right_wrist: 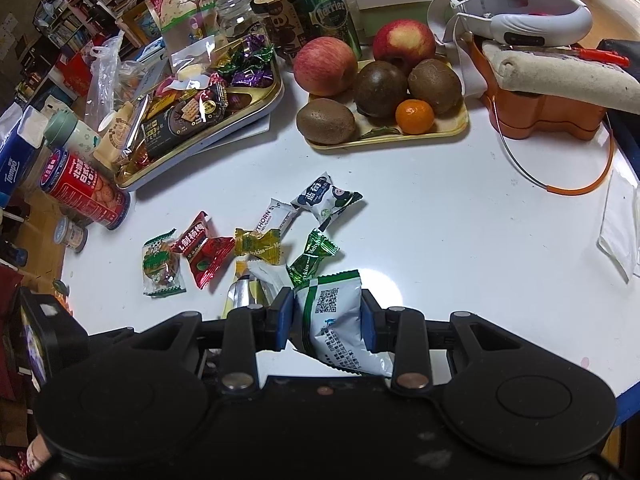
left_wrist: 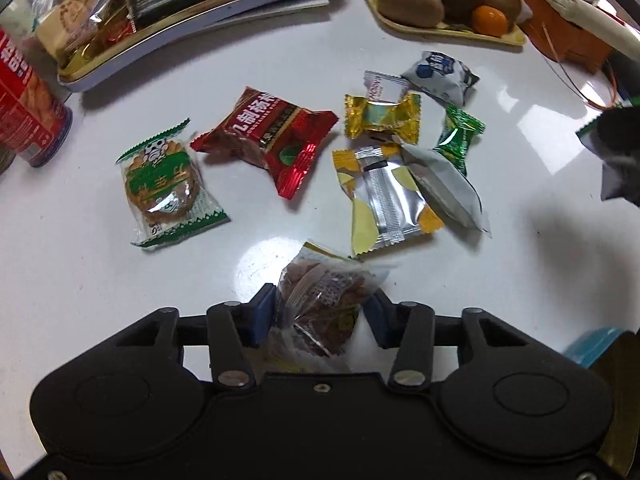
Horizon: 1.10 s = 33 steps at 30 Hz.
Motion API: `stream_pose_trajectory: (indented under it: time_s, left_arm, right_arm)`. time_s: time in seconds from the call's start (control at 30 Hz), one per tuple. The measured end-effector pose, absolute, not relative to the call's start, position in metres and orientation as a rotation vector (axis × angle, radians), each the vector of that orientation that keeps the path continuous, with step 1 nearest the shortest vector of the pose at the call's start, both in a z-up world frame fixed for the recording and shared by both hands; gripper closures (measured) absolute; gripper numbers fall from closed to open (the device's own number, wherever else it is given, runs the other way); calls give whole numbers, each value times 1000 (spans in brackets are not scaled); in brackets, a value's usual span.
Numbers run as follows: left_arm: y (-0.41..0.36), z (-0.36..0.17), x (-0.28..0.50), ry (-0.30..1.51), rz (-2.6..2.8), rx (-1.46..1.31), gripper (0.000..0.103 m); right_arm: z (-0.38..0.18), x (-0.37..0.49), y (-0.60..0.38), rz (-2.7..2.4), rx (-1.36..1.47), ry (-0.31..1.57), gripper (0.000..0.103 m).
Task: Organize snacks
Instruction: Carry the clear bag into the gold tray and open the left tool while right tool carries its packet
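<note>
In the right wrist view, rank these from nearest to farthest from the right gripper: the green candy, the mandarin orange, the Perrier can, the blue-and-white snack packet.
1. Green candy, on the table just ahead of the right gripper.
2. Blue-and-white snack packet, farther ahead, mid-table.
3. Mandarin orange, at the front of the fruit tray.
4. Perrier can, upright behind the apples, farthest.

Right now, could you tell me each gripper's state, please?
Left gripper: shut on clear brown snack packet.
Right gripper: shut on white-green packet.

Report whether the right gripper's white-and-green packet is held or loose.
Held: the right gripper is shut on the white-and-green packet, both blue pads pressing its sides.
</note>
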<state>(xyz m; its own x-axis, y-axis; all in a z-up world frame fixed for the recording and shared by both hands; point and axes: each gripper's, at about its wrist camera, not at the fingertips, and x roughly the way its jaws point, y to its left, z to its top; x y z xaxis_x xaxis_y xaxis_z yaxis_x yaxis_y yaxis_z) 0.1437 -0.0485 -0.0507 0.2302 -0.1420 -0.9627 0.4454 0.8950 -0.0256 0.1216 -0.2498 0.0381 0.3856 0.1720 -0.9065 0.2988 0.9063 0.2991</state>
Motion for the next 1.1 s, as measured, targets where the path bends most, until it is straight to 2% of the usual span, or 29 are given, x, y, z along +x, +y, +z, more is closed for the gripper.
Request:
stream_pose_trajectory:
  time_s: [0.17, 0.5, 0.9, 1.1]
  left_arm:
    - [-46, -38, 138, 1322, -286, 181, 52]
    - [-28, 14, 90, 1186, -287, 106, 51]
    - [9, 5, -23, 1106, -318, 94, 51]
    - [19, 10, -53, 1014, -294, 5, 43]
  right_arm:
    - [36, 123, -249, -110, 458, 1188, 67]
    - [44, 115, -251, -118, 444, 1132, 67]
    - [52, 36, -259, -155, 515, 1014, 67]
    - [42, -16, -249, -168, 487, 1008, 67]
